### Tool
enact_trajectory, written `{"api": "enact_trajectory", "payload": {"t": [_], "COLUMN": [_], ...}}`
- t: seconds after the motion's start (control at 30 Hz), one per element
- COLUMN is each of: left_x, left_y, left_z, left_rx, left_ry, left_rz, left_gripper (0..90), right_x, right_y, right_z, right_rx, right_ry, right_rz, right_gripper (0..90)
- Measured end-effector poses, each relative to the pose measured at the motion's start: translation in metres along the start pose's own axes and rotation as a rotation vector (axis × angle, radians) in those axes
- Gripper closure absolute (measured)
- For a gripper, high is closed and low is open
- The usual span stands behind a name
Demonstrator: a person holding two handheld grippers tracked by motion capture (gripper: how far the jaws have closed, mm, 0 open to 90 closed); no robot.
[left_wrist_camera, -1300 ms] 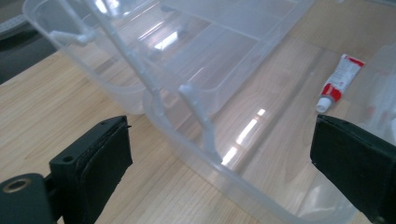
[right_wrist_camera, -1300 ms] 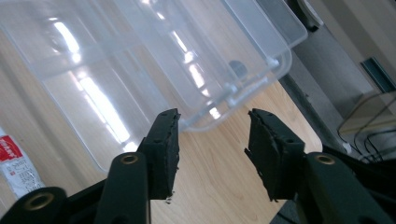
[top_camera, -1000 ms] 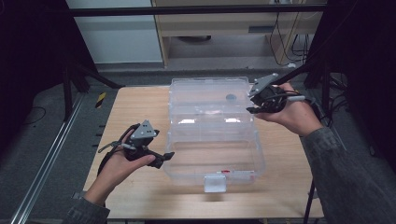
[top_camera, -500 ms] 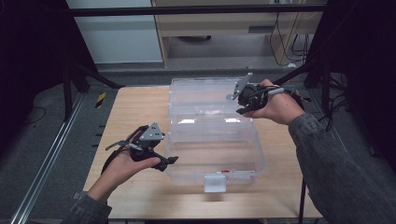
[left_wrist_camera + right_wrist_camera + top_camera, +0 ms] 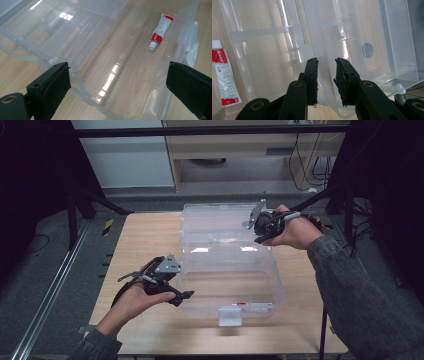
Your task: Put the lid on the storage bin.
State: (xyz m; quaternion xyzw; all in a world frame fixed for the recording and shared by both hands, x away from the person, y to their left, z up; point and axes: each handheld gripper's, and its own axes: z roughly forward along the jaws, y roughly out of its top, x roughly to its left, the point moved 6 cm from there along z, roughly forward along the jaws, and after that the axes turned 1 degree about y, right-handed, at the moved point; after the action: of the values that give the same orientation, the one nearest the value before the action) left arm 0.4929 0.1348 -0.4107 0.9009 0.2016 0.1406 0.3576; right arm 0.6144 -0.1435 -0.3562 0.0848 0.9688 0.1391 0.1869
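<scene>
Clear plastic box [image 5: 227, 270] sits open mid-bench [image 5: 140, 235], its lid [image 5: 220, 222] raised at the far side. Right tool [image 5: 326, 75] has just been closing, jaws narrowly straddling the lid's edge with a slim gap. Left tool [image 5: 117, 82] gapes wide at the box's near-left corner, gripping nothing. Red-and-white tube [image 5: 160, 31] lies inside.

Black two-jaw left gripper [image 5: 184, 296] topped with a grey three-cornered plate, thin cable trailing behind. Same plate and cable on the black right gripper [image 5: 257, 234]. Round screw holes along the jaw arms. Grey sleeves [image 5: 365, 295] on both forearms.
</scene>
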Motion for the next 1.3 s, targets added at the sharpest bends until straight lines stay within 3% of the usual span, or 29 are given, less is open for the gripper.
{"api": "enact_trajectory", "payload": {"t": [0.43, 0.6, 0.87, 1.13, 1.3], "left_x": [-0.009, -0.015, -0.029, -0.039, -0.043], "left_y": [-0.002, -0.004, -0.006, -0.016, -0.020], "left_z": [0.002, 0.003, 0.010, 0.027, 0.033], "left_rx": [0.032, 0.058, 0.094, 0.147, 0.171], "left_ry": [-0.024, -0.043, -0.109, -0.169, -0.183], "left_rz": [0.040, 0.077, 0.135, 0.155, 0.165], "left_gripper": [5.3, 5.5, 10.1, 15.7, 21.1], "right_x": [0.002, 0.002, 0.003, 0.003, 0.003], "right_y": [0.003, 0.003, 0.003, 0.001, 0.002], "right_z": [0.000, 0.000, 0.000, 0.000, 0.001], "right_rx": [0.010, 0.014, 0.010, 0.005, 0.003], "right_ry": [0.026, 0.025, 0.014, 0.010, 0.009], "right_rz": [-0.059, -0.061, -0.059, -0.051, -0.049], "right_gripper": [79.5, 79.6, 78.8, 78.4, 78.3]}}
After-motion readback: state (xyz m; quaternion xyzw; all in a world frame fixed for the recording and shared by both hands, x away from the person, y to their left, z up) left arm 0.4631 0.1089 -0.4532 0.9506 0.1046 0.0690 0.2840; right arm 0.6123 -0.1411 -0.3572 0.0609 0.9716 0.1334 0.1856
